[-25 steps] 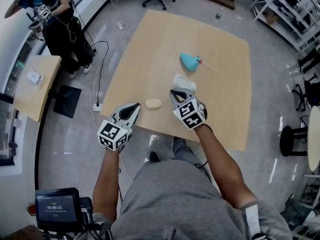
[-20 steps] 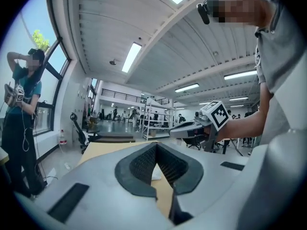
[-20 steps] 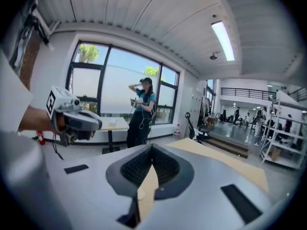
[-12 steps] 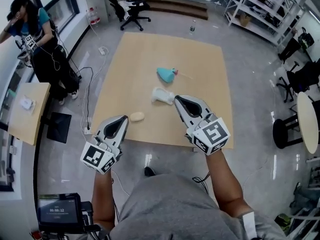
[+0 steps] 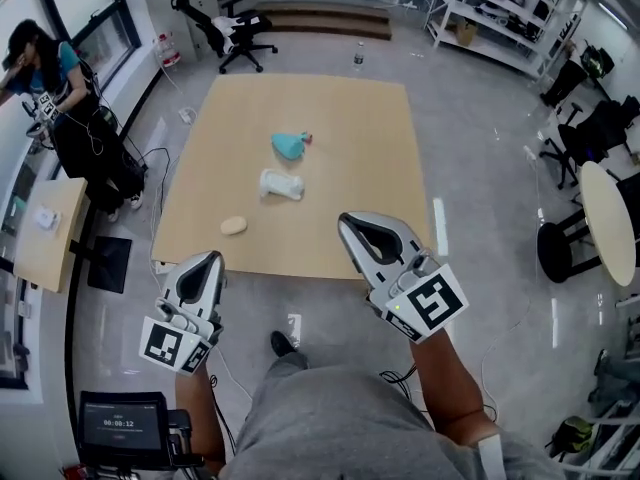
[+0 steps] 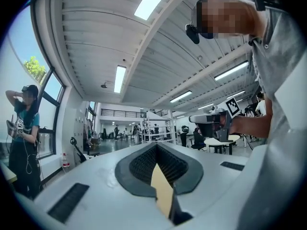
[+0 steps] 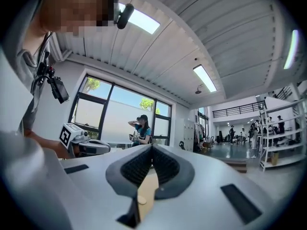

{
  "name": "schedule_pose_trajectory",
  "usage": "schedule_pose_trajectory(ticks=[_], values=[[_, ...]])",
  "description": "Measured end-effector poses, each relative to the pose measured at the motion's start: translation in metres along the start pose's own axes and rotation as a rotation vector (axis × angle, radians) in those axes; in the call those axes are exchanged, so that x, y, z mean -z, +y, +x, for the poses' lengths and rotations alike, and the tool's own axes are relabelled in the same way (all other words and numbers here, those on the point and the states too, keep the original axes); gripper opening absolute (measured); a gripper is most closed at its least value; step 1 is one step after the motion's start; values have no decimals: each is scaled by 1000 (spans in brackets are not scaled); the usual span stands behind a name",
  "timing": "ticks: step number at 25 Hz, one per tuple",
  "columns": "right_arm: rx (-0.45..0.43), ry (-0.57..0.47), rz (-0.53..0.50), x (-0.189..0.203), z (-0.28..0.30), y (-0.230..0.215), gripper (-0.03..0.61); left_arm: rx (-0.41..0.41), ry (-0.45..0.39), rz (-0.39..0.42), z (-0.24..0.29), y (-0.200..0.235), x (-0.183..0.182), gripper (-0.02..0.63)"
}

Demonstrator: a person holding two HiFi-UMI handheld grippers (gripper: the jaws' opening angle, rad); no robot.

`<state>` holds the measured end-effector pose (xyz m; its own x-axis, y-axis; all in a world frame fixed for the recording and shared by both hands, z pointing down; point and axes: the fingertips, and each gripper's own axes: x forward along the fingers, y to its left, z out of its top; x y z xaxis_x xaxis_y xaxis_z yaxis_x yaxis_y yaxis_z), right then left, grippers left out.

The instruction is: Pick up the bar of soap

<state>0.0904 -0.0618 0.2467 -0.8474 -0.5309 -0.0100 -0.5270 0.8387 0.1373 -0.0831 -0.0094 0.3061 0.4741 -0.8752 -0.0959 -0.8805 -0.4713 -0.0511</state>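
The bar of soap (image 5: 233, 225), a pale beige oval, lies near the front left corner of the tan table (image 5: 360, 168). Behind it lie a white bottle-like thing (image 5: 280, 183) and a teal object (image 5: 291, 145). My left gripper (image 5: 210, 260) is shut and empty, held up in front of the table's near edge, short of the soap. My right gripper (image 5: 352, 223) is also shut and empty, raised over the near edge to the soap's right. In both gripper views the jaws (image 6: 156, 145) (image 7: 152, 147) point level across the room, with only a sliver of table between them.
A person (image 5: 50, 98) stands at the left by the windows, next to a small side table (image 5: 45, 238). An office chair (image 5: 225, 28) and shelves (image 5: 500, 18) stand beyond the table. A round table (image 5: 610, 218) is at the right, a screen (image 5: 118, 423) at the bottom left.
Both grippers have risen and drawn back from the table toward me, the right one more. The table now looks farther off. The soap has stayed where it lay.
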Motion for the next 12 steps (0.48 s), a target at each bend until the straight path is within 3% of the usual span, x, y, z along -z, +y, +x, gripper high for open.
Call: schedule_pose_trajectory(ticks=[7, 12], values=[[-19, -30, 6, -8, -137, 9, 6, 11, 9, 36, -10, -144, -10, 5], [-65, -52, 26, -42, -176, 67, 6, -28, 17, 63, -71, -187, -49, 5]])
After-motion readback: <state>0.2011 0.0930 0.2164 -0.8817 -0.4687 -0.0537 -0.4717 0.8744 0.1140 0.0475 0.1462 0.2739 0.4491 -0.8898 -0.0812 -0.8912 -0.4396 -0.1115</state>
